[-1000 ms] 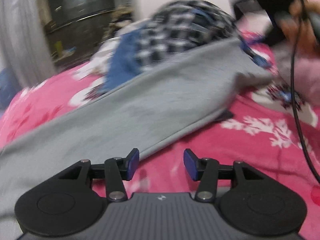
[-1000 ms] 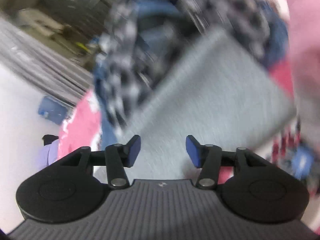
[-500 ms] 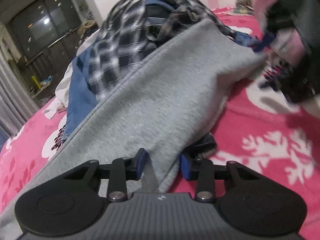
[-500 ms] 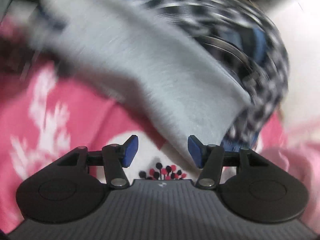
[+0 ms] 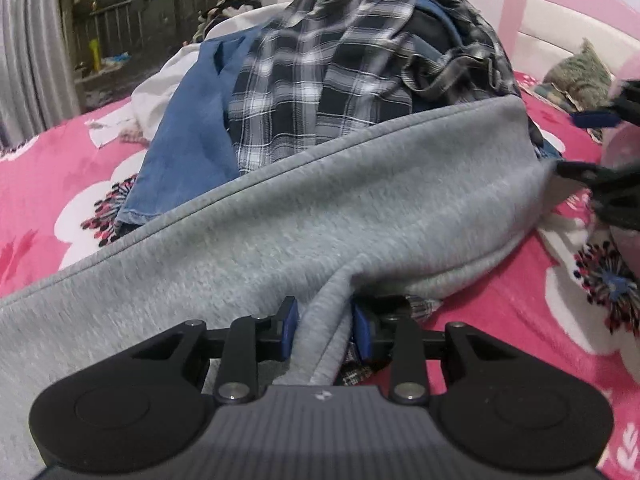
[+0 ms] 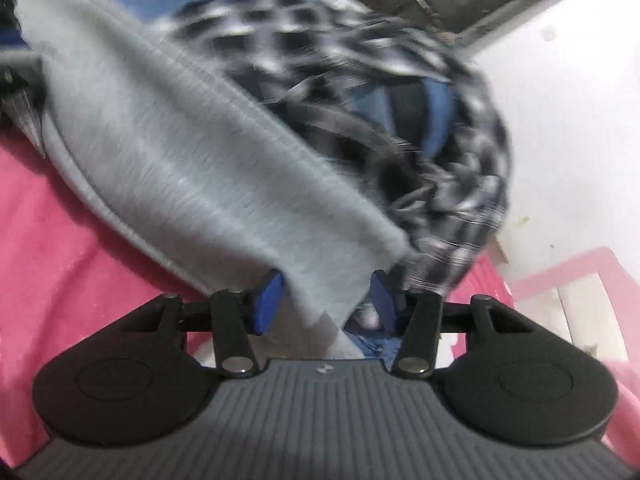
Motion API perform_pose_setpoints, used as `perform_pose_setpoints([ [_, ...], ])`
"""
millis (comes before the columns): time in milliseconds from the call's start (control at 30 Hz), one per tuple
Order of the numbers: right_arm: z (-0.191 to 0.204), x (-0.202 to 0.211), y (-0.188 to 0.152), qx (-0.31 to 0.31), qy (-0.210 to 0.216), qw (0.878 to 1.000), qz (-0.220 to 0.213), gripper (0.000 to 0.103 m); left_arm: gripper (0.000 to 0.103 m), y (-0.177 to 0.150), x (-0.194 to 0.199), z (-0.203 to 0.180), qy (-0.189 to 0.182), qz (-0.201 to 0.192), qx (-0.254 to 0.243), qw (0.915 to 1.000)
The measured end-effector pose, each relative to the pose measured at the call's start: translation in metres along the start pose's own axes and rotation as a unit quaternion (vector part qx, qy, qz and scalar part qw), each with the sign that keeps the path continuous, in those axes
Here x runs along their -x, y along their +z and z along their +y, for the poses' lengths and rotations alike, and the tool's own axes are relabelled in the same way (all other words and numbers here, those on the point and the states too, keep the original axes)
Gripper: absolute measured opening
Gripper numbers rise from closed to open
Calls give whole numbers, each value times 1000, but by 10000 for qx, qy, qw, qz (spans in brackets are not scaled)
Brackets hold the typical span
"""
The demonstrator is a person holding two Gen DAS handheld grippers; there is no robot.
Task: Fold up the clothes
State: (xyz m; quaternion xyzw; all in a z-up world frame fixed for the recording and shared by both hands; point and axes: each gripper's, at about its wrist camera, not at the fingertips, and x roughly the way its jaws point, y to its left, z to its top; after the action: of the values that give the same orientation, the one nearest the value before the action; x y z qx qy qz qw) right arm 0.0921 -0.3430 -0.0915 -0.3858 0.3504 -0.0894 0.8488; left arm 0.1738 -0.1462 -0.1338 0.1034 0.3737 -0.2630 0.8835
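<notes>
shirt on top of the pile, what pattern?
Dark navy-and-white plaid shirt; clearest in the left wrist view.

A grey fleece garment (image 5: 304,208) lies spread in a long band across the pink flowered bed (image 5: 48,168), its stitched far edge running up against the heap of clothes behind it. That heap rises at the bed's far side: a dark blue-and-white plaid shirt (image 5: 340,64) is draped over the top, with a blue denim piece (image 5: 188,140) hanging down its left flank. The grey garment's near edge is gathered into a raised fold, and its right end sags over the bed.
</notes>
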Motion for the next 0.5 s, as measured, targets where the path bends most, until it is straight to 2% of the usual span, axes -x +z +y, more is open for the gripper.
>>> perform_pose_setpoints([
  [100,22,14,-16,825,-137,9962,-229,49,33,3,-4,2,-13,28,152,9999],
  [233,60,28,-27,1589,103,9859,-518,47,33,5,-9,2,43,18,175,9998],
  [333,80,29,-27,1853,253,9809,-538,47,33,6,-10,-2,133,9,88,9999],
  [500,81,-14,-19,1758,356,9837,-130,43,33,7,-10,-1,140,43,90,9999],
])
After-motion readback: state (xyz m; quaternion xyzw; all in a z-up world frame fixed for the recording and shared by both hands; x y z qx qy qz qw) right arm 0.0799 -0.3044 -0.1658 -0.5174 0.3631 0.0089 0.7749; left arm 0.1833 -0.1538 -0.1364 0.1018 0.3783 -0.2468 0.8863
